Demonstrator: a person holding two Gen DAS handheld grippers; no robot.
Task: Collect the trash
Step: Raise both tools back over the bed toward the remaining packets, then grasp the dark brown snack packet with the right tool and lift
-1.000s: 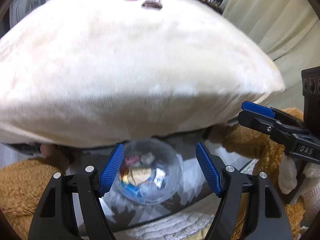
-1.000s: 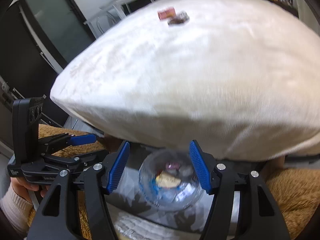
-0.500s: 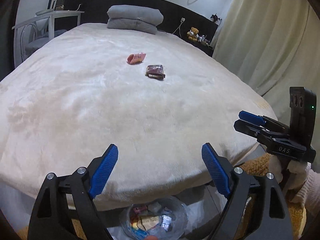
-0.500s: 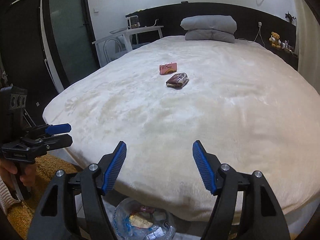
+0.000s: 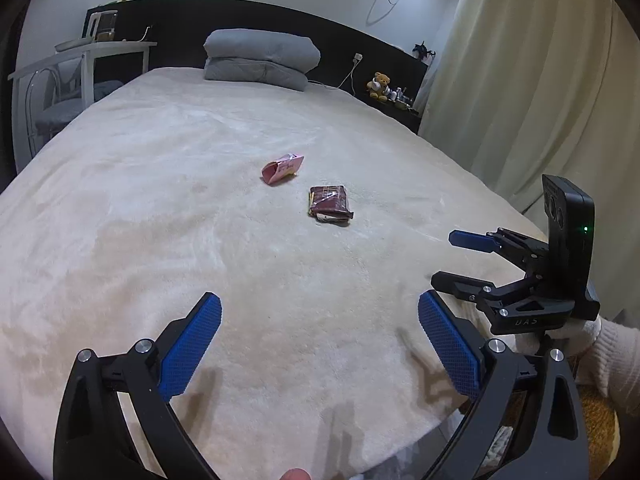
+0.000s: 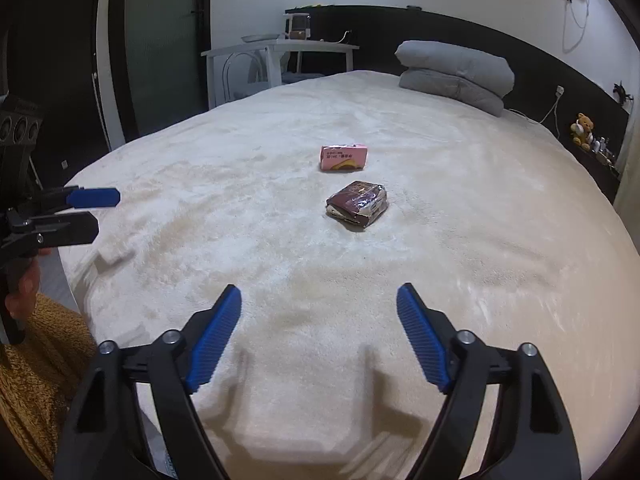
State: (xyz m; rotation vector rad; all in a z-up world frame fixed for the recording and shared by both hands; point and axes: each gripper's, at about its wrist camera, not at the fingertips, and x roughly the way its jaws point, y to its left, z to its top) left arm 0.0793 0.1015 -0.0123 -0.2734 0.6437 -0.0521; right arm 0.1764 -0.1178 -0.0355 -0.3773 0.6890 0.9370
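A wide bed [image 5: 160, 240] with a cream fleece cover is filling both views. At its head end, two grey pillows [image 5: 260, 58] are lying stacked, one on the other, against a dark headboard [image 5: 340, 46]. Beyond the bed's left edge a white side table [image 6: 280, 50] is standing; along the right edge pale curtains [image 5: 520, 80] are hanging, and a small teddy bear [image 5: 380, 85] is sitting on a dark ledge near the head-end right corner.

The left gripper [image 5: 320, 320] is hovering over the foot end of the bed, jaws spread wide, having just been opening, with only bare cover between its blue pads [image 5: 188, 348]. The right gripper [image 6: 320, 320] is hovering over the same end, toward the bed's right edge, jaws likewise apart and just opening, also empty. In the left wrist view the right gripper is showing side-on at the right, held by a hand in a white knitted sleeve [image 5: 612, 360]. An ochre fuzzy fabric [image 6: 32, 368] is showing below the foot edge.

Two pieces of trash are lying near the middle of the bed, well beyond both grippers. The dark brown snack wrapper [image 5: 330, 204] is crumpled and is lying nearer the foot end. The pink packet [image 5: 282, 168] is lying just beyond it toward the pillows, close by but not touching.
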